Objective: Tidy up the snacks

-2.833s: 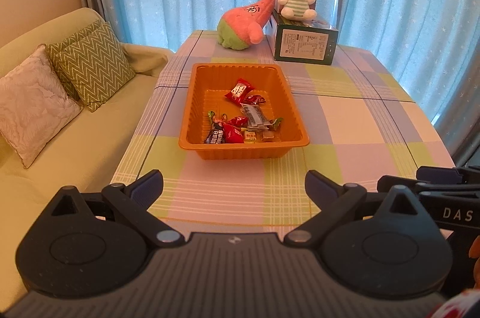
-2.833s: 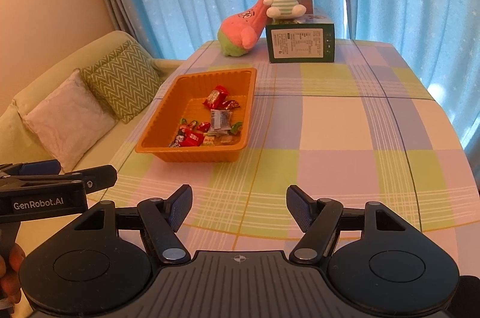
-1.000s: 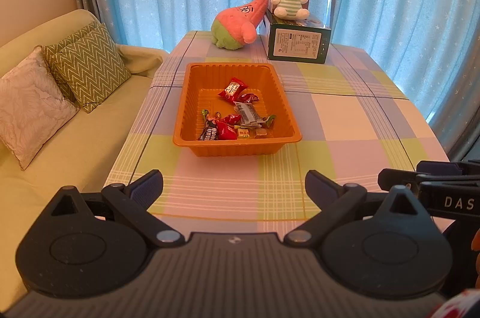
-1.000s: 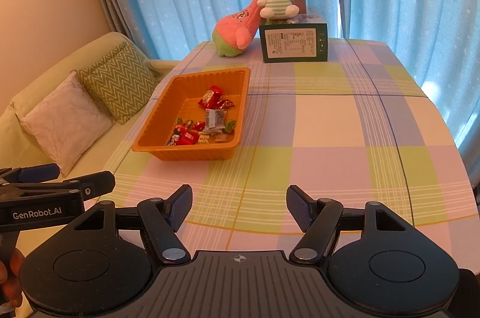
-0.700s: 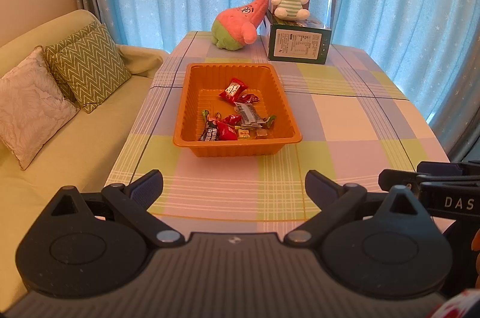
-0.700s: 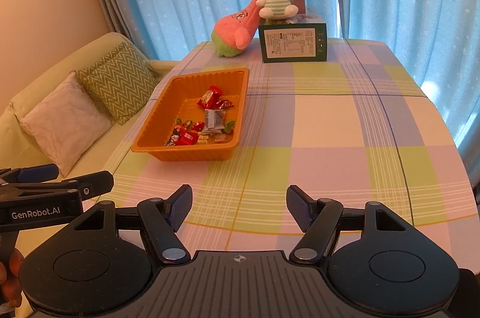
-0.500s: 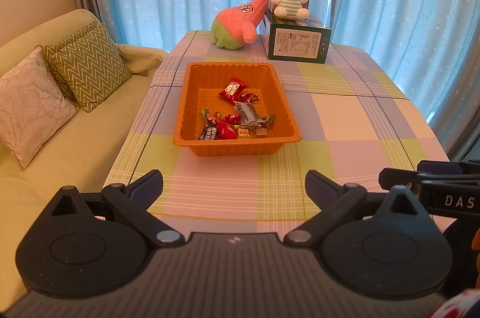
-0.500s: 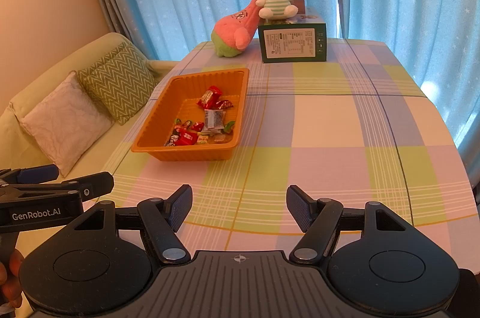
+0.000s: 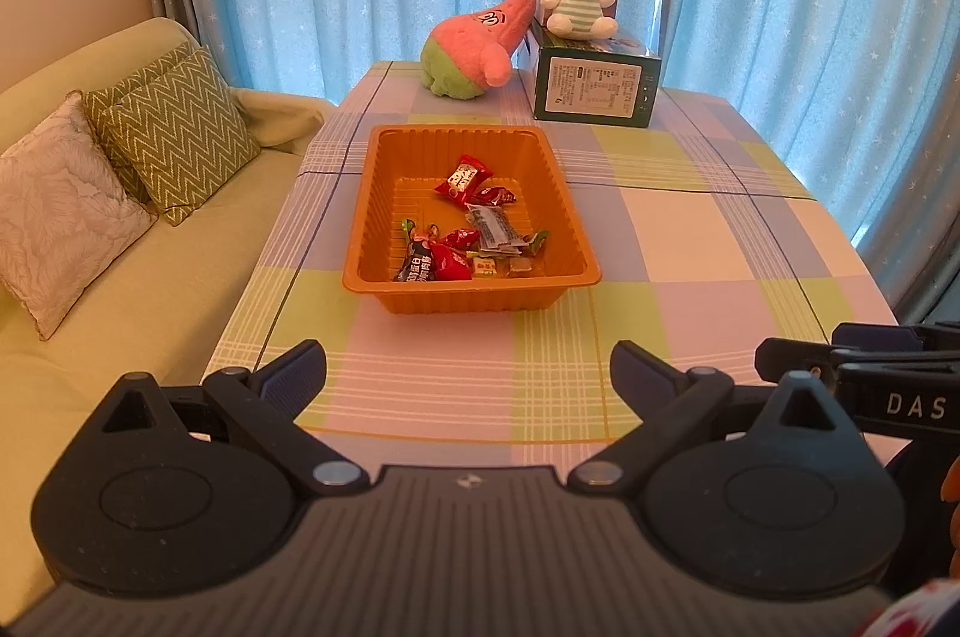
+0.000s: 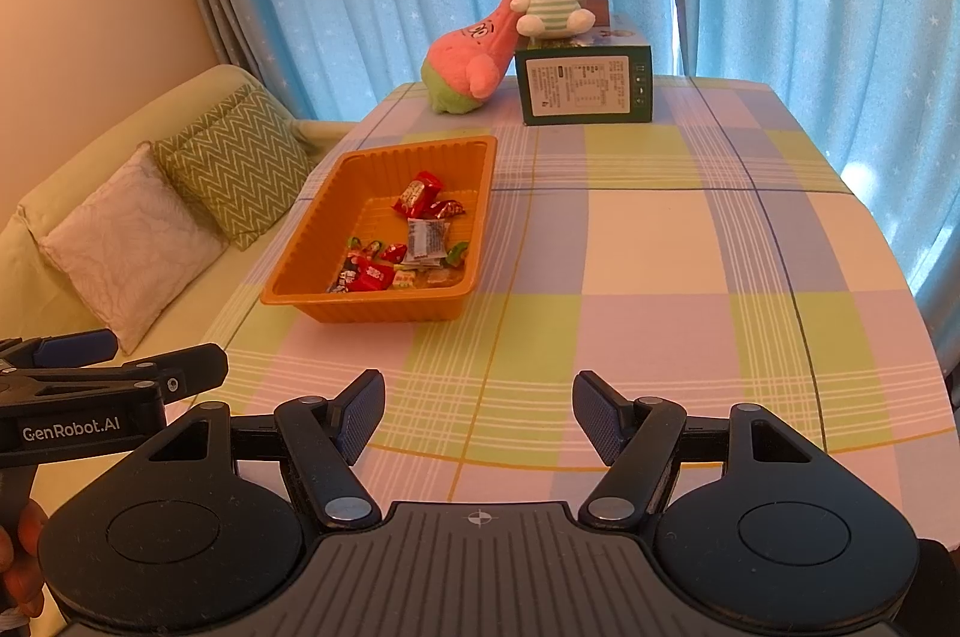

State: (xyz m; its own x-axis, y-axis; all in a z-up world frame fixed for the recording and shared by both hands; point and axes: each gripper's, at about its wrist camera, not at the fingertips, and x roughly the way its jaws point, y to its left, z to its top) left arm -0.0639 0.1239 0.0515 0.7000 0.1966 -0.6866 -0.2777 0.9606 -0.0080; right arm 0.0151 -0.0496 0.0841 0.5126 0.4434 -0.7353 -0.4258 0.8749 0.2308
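Note:
An orange tray (image 9: 384,193) stands on the checked tablecloth and also shows in the right wrist view (image 10: 336,193). Several wrapped snacks (image 9: 462,241) lie in it, mostly at its near end; they show in the right wrist view too (image 10: 414,241). My left gripper (image 9: 468,379) is open and empty, held back over the table's near edge. My right gripper (image 10: 479,415) is open and empty, to the right of the tray and well short of it. Each gripper shows at the edge of the other's view.
A pink and green plush (image 9: 474,48) and a green box (image 9: 594,87) with a white bunny plush (image 9: 576,0) stand at the table's far end. A sofa with cushions (image 9: 120,169) lies left. Blue curtains hang behind.
Both grippers have drawn back slightly from the tray since the earliest frames. They have held still over the last second. Both stay open.

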